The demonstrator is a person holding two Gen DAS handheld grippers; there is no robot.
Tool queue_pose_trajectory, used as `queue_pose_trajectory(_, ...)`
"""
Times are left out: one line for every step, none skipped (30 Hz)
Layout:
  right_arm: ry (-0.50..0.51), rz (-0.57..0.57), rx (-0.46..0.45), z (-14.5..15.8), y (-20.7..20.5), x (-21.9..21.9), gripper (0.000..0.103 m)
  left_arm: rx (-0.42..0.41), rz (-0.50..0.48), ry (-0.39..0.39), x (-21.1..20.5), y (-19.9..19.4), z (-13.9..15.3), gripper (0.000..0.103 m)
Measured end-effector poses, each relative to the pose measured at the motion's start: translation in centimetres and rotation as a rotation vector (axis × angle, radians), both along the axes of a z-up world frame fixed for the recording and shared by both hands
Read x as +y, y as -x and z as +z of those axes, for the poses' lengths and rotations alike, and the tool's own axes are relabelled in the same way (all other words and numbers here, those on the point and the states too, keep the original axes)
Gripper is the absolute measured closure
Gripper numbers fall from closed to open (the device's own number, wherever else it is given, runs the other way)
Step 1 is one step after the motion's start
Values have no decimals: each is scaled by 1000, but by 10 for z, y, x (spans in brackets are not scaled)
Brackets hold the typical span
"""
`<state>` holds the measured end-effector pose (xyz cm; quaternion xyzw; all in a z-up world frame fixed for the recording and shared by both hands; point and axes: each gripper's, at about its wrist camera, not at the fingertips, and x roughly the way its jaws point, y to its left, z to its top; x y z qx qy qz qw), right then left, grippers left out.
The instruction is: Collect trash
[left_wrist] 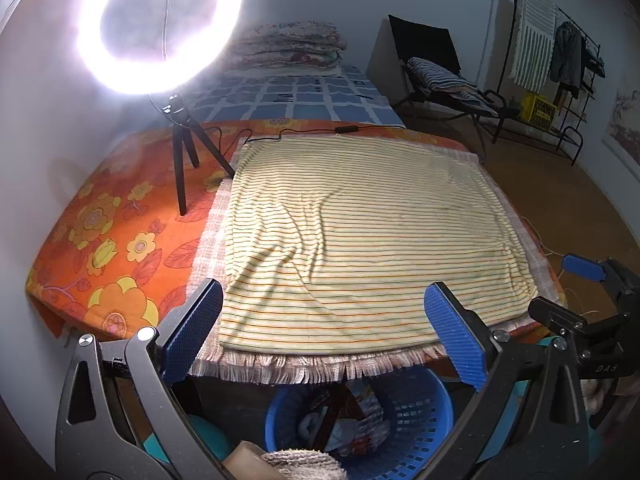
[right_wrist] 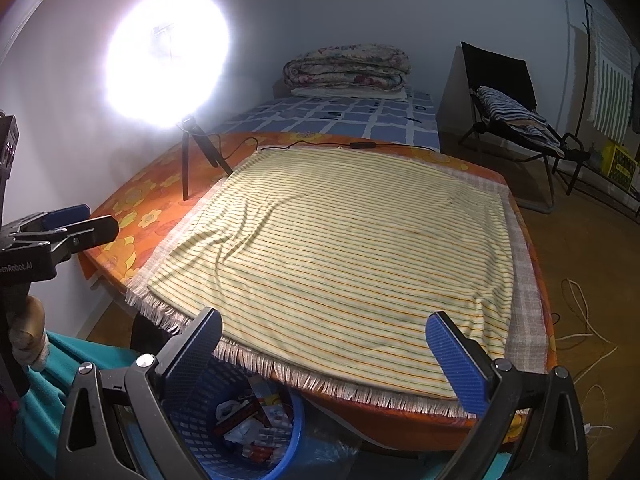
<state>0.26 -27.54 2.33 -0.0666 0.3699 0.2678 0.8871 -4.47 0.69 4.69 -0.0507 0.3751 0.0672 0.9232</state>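
Observation:
A blue plastic basket (left_wrist: 420,408) stands on the floor below the table's near edge, with wrappers and crumpled trash (left_wrist: 360,420) inside; it also shows in the right wrist view (right_wrist: 292,436) with its trash (right_wrist: 248,424). My left gripper (left_wrist: 324,332) is open and empty above the basket, at the table's front edge. My right gripper (right_wrist: 328,360) is open and empty, above the front edge. A striped yellow cloth (left_wrist: 360,232) covers the table (right_wrist: 344,248); I see no trash on it.
A lit ring light on a black tripod (left_wrist: 184,152) stands at the table's left back, its cable (left_wrist: 304,132) running along the far edge. A bed (left_wrist: 296,96), a folding chair (left_wrist: 440,72) and a clothes rack (left_wrist: 560,60) lie beyond. Cords (right_wrist: 584,320) lie on the floor at right.

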Motion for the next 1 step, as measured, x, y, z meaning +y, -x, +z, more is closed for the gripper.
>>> queue_pose_trajectory(4, 1, -1, 1, 0, 1, 0, 0, 4, -5, -1, 0, 0, 1)
